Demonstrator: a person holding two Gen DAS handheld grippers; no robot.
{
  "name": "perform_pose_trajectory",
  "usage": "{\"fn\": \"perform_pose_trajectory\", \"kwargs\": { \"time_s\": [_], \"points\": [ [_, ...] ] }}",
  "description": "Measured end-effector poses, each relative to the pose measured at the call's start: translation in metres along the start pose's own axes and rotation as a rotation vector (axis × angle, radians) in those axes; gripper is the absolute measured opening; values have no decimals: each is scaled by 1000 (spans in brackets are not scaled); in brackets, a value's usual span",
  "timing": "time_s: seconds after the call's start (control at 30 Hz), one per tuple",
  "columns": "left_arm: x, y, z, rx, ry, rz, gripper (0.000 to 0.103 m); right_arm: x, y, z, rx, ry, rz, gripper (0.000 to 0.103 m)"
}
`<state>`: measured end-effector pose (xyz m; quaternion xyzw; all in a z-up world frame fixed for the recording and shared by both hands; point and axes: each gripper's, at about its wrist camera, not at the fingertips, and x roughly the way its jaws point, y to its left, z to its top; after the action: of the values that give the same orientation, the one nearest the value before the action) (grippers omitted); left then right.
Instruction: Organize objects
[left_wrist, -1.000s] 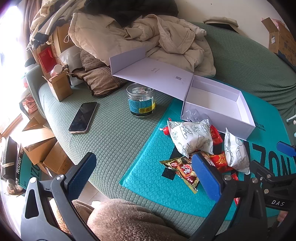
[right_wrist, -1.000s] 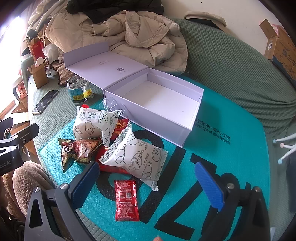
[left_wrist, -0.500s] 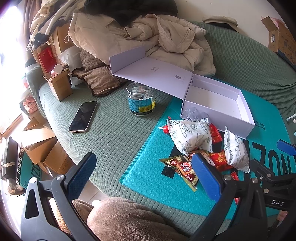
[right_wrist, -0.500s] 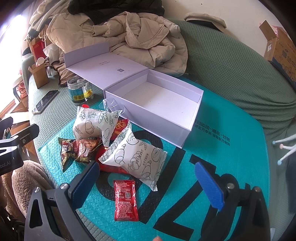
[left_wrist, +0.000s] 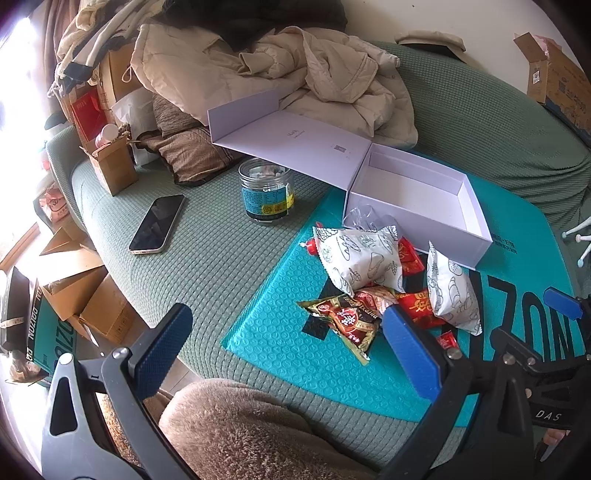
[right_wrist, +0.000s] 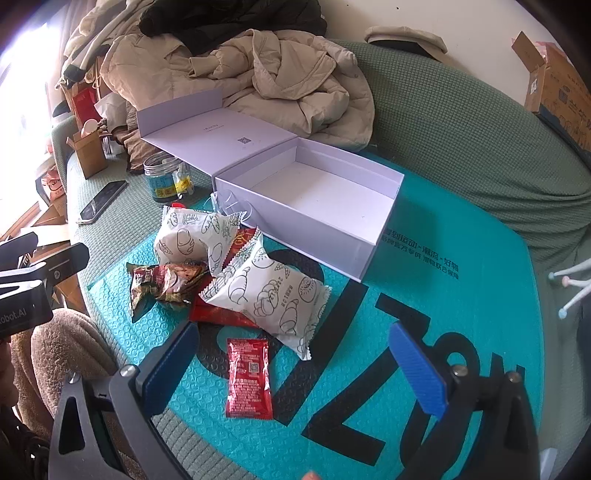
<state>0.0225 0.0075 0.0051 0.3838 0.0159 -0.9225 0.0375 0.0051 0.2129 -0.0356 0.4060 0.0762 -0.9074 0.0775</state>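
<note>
An open white box (right_wrist: 369, 243) (left_wrist: 476, 221) stands empty on a teal bubble mailer (right_wrist: 443, 314), its lid folded back. In front of it lies a pile of snacks: two white bread packets (right_wrist: 273, 291) (right_wrist: 188, 236), a brown-red wrapper (right_wrist: 166, 280), red packets under them and a small red sachet (right_wrist: 249, 373). The pile also shows in the left wrist view (left_wrist: 365, 266). My right gripper (right_wrist: 295, 369) is open and empty, just short of the sachet. My left gripper (left_wrist: 284, 347) is open and empty, near the pile's left edge.
A glass jar with a blue label (left_wrist: 266, 194) and a phone (left_wrist: 157, 223) lie on the green sofa cover left of the mailer. Beige coats (left_wrist: 280, 74) are heaped behind the box. Cardboard boxes (left_wrist: 74, 288) stand on the floor at left.
Both grippers have drifted slightly; the views shifted a little. Nothing was taken hold of or moved.
</note>
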Motion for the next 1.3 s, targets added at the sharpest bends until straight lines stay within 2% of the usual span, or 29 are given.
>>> {"fn": "perform_pose_trajectory", "kwargs": {
  "time_s": [0.37,0.7,0.9,1.03,1.1,1.17,1.2,1.27,1.3],
  "points": [
    [9,-7,-21,-5,55,-47,103,10,-6,-24,19,52,82,103],
    [28,-8,-28,7,87,-80,103,41,3,-41,-9,116,187,101],
    [40,-24,-26,55,78,-94,103,66,0,-46,8,181,221,83],
    [43,-33,-20,88,60,-113,103,67,1,-46,-17,152,257,81],
    [49,-40,-19,118,74,-102,103,67,2,-46,-34,141,262,74],
    [56,-45,-18,134,92,-93,103,67,6,-47,-83,127,228,58],
    [60,-46,-18,135,100,-94,103,67,8,-47,-111,117,206,53],
    [66,-48,-16,123,119,-113,103,66,5,-48,-126,100,198,32],
    [69,-48,-15,118,125,-124,103,67,2,-47,-110,100,204,32]
  ]
}}
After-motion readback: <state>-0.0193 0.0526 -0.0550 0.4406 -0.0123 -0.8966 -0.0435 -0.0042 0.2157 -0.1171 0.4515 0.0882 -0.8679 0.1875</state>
